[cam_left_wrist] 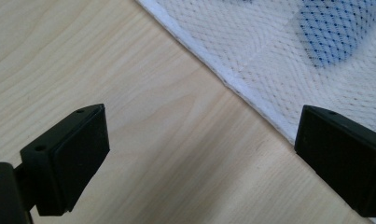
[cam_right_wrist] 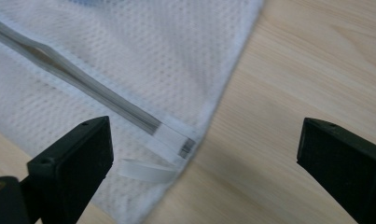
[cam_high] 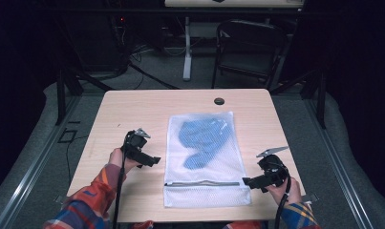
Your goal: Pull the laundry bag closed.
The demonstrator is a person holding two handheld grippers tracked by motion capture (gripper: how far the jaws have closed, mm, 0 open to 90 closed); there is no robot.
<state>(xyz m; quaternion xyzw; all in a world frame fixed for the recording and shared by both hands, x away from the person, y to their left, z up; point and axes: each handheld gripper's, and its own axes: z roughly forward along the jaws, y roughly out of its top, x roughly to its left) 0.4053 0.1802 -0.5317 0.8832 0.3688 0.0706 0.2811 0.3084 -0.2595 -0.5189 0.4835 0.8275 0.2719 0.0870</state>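
Fingers [cam_left_wrist: 69, 158] on the left gripper [cam_high: 154, 160] spread wide, empty, hovering just off the mesh bag [cam_high: 204, 157] at its 9 o'clock edge. Right gripper [cam_high: 246, 181] fingers [cam_right_wrist: 73, 163] also apart, nothing held, aimed at the zipper [cam_right_wrist: 83, 88] end and its white pull tab [cam_right_wrist: 143, 170] at the bag's 4 o'clock corner.

Progress, my read: blue garment [cam_high: 204, 140] already inside, zipper looks run to its end, bag lying flat mid-surface. Nothing gripped; little left beyond moving the bag, if that.

Surface [cam_high: 133, 109]: light wood, bare apart from the bag, dark grommet hole [cam_high: 219, 101] at 12 o'clock. Room: dark, grey floor, black chair [cam_high: 247, 47] and white table leg [cam_high: 187, 47] behind.
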